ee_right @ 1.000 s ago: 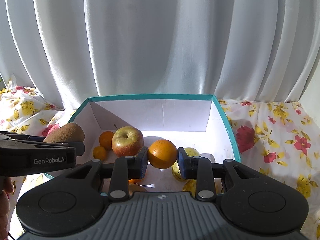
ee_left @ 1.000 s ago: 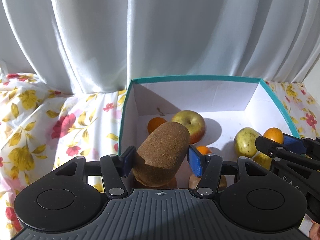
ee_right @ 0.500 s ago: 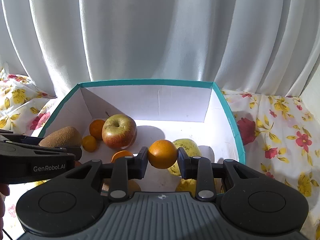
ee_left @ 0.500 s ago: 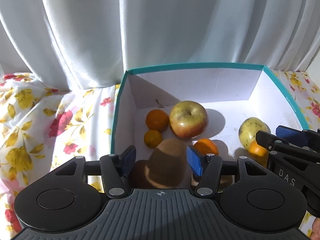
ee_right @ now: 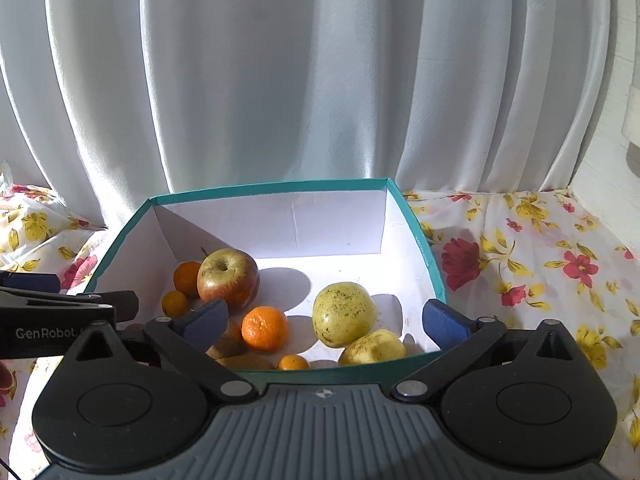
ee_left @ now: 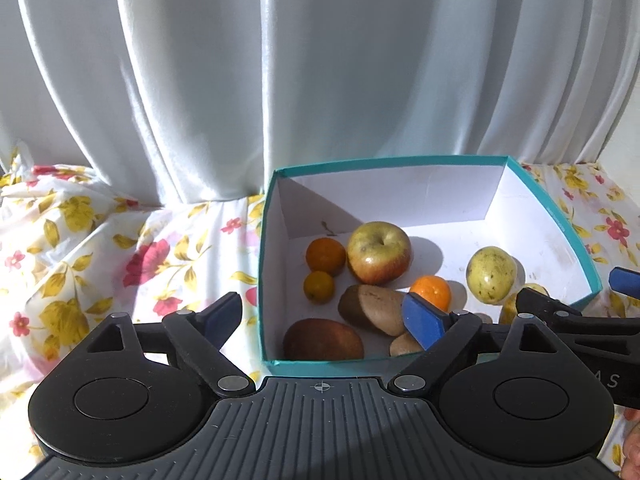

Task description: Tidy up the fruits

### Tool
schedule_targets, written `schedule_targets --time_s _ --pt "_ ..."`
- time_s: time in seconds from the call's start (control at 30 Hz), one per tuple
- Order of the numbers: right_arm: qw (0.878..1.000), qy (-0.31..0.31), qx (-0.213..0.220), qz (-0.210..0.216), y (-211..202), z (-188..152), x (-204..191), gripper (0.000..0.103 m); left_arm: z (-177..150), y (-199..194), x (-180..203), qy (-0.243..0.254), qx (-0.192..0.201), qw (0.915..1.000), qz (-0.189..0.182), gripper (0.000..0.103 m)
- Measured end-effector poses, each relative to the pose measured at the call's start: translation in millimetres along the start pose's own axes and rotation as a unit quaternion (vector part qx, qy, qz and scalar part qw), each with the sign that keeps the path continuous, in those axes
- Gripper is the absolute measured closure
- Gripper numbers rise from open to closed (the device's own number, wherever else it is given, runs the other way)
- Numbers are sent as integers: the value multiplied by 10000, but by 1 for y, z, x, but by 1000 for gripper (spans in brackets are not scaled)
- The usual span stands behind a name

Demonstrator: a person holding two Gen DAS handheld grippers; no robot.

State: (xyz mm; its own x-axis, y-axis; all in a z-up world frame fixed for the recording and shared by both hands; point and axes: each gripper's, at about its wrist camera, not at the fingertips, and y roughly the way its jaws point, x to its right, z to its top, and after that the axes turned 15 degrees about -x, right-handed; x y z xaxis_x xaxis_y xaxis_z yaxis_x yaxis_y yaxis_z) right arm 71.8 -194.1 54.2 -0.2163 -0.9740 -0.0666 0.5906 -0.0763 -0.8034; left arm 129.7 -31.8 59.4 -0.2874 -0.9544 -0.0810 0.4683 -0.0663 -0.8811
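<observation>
White curtain (ee_left: 320, 80) behind teal box (ee_left: 400, 162), floral cloth (ee_left: 120, 248) around

Open top of teal box (ee_right: 430, 258), unobstructed from above. Bare floor along far wall and at centre right. Left corner crowded: apple (ee_right: 228, 278), small oranges (ee_right: 187, 278) (touching). Near wall blocked by kiwis (ee_left: 372, 310), orange (ee_right: 265, 328), yellow fruit (ee_right: 344, 314). Curtain (ee_right: 300, 80) close behind.

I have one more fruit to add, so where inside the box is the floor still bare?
The box floor is bare along the back wall, behind the apple and the yellow-green fruit, out to the far right corner. The near left, around the kiwi and oranges, is crowded.
</observation>
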Motion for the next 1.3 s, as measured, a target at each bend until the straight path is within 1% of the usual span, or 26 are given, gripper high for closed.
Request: schedule_targets --time_s 0.03,0.1,0.27,0.33,0.4,0.5,0.57,0.63,0.7,0.83,0.93,1.0,1.1,1.3 --pt "10000 9 -21 -67 -2 -3 -1 0 -2 -1 -1 4 -44 10000 11 9" --pt "9997 39 -140 -186 -5 -7 -2 0 -5 -1 -1 41 -174 9998 9 8" --pt "9969 156 -771 -72 -5 -11 4 0 -10 2 -3 -5 -673 9976 130 8" --pt "9956 164 -905 -186 -6 -11 4 0 -12 2 -4 37 -844 9963 132 8" --pt "9947 108 -959 -363 -10 -11 2 0 -14 -1 -4 65 -863 9962 119 8" --pt "9898 -74 -1241 -694 -10 -5 -3 0 -14 -6 -4 141 -919 9955 184 8" --pt "9855 -194 -1444 -865 -8 -1 -7 0 -11 -5 -5 165 -1040 9944 123 8" --pt "9805 -233 -1659 -1030 -3 3 -8 0 -8 -3 -8 56 -1206 9926 93 8" --pt "9776 -206 -1801 -1072 1 6 -9 0 -7 1 -11 -60 -1371 9905 74 8" --pt "9756 -86 -1982 -936 7 10 -9 0 -9 8 -14 -143 -1590 9872 27 9" --pt "9748 -37 -2031 -927 10 10 -10 0 -13 11 -15 -179 -1682 9856 -5 10" --pt "9739 -22 -2059 -956 12 10 -11 0 -13 11 -16 -188 -1698 9853 -55 10" --pt "9729 -12 -2098 -972 14 11 -10 0 -13 12 -16 -194 -1683 9855 -42 10" --pt "9723 -11 -2130 -958 16 10 -9 0 -10 19 -14 -210 -1774 9839 -20 10"
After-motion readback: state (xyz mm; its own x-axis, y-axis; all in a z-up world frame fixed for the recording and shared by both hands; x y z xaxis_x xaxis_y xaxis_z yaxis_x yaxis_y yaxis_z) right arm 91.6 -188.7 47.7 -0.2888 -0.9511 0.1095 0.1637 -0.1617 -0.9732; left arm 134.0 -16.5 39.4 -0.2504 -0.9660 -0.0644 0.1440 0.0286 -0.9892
